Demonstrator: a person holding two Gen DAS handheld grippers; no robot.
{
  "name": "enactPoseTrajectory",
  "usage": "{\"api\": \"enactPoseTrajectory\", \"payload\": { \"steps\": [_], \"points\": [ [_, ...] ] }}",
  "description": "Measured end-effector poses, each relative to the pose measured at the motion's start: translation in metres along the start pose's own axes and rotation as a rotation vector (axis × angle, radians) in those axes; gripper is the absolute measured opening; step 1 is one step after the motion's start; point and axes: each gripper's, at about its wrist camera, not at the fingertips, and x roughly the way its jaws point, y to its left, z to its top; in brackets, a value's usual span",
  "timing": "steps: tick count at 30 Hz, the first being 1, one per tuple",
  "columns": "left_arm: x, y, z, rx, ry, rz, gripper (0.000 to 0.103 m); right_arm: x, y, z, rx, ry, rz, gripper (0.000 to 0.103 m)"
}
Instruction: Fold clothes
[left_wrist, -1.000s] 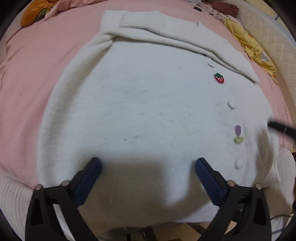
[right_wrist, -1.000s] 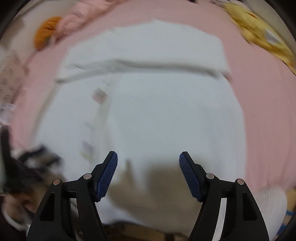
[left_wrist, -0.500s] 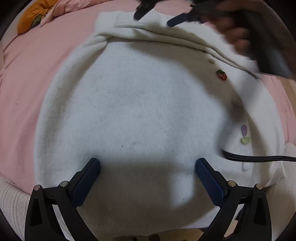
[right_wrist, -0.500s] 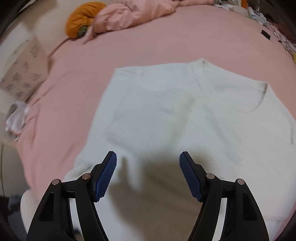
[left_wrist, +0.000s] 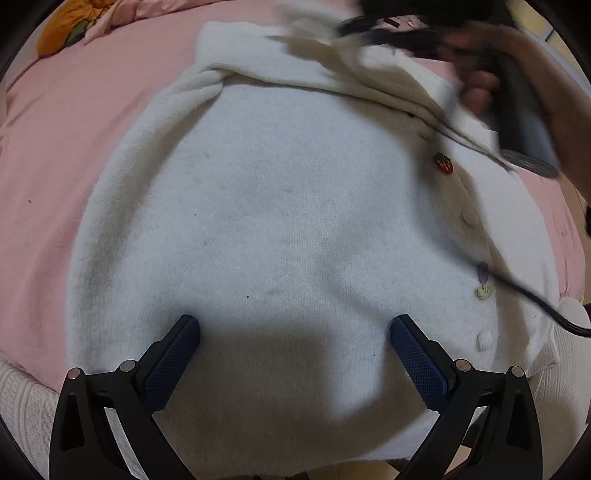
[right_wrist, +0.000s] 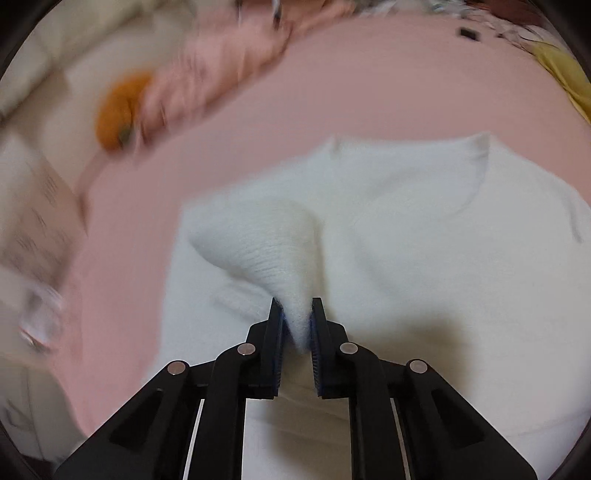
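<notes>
A white fuzzy cardigan lies spread on the pink bed sheet, with a strawberry patch and a tulip patch along its button edge. My left gripper hovers open over the hem, nothing between its fingers. My right gripper has its jaws closing, pads pressed on a raised peak of the cardigan's fabric near the folded sleeve. In the left wrist view that gripper is a dark blur at the far edge, held by a person's hand.
An orange plush and a pink blanket lie at the bed's far side. Yellow cloth sits at the right edge. A black cable crosses the cardigan's right side. A cardboard box stands left.
The right gripper swept across to the cardigan's far part, shut on a fold of fabric and raised it into a peak. The left gripper stayed open over the hem.
</notes>
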Motion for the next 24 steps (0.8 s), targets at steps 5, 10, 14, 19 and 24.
{"api": "enactPoseTrajectory", "payload": {
  "steps": [5, 10, 14, 19, 24],
  "points": [
    [0.004, -0.008, -0.002, 0.001, -0.006, 0.009, 0.103, -0.088, -0.108, -0.002, 0.07, -0.148, -0.134, 0.013],
    [0.012, -0.002, 0.008, 0.0, -0.015, 0.021, 0.103, -0.192, -0.243, -0.018, 0.201, -0.263, -0.336, 0.013],
    [0.015, -0.001, 0.01, -0.006, -0.026, 0.037, 0.103, -0.273, -0.344, -0.042, 0.29, -0.319, -0.501, 0.013],
    [0.014, -0.01, 0.007, -0.027, -0.045, 0.081, 0.103, -0.319, -0.429, -0.059, 0.368, -0.341, -0.682, 0.013],
    [-0.002, 0.045, -0.005, -0.025, -0.039, 0.112, 0.103, -0.325, -0.504, -0.091, 0.527, -0.306, -0.658, 0.013]
  ]
}}
